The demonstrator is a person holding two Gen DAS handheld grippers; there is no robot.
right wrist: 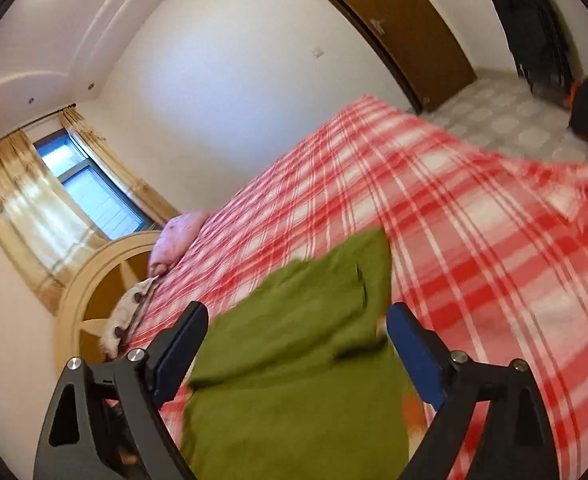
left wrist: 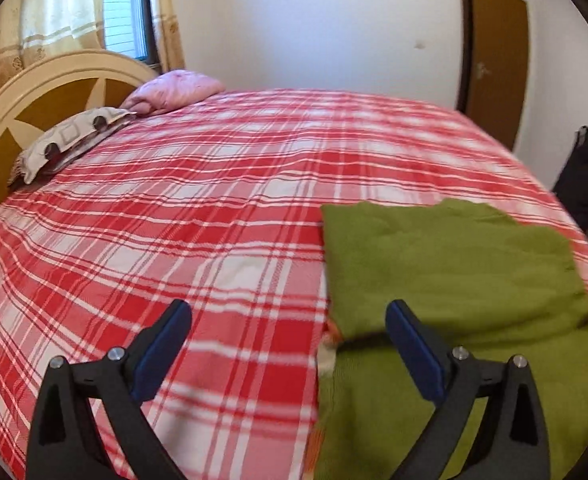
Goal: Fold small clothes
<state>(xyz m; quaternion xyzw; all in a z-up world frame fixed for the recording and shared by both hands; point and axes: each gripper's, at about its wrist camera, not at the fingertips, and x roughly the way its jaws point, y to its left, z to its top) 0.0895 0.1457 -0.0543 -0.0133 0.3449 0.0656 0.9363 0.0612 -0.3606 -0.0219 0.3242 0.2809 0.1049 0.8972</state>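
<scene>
Red-and-white plaid bed cover [left wrist: 214,208] carries a folded green knit garment [left wrist: 453,272]; left claw [left wrist: 290,344] and right claw [right wrist: 297,344] both gape empty, so a careless pass may snag the fold.

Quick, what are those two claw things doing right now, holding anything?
Left gripper: jaws open, holding nothing, beside the green garment.
Right gripper: jaws open, empty, above the green garment.

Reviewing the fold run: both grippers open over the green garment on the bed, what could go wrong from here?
1. The green garment lies near the edge of the plaid bedspread; a tug could drag it off.
2. A loose layer is already lifted in the right wrist view; a regrasp by the right gripper may catch one layer only.
</scene>
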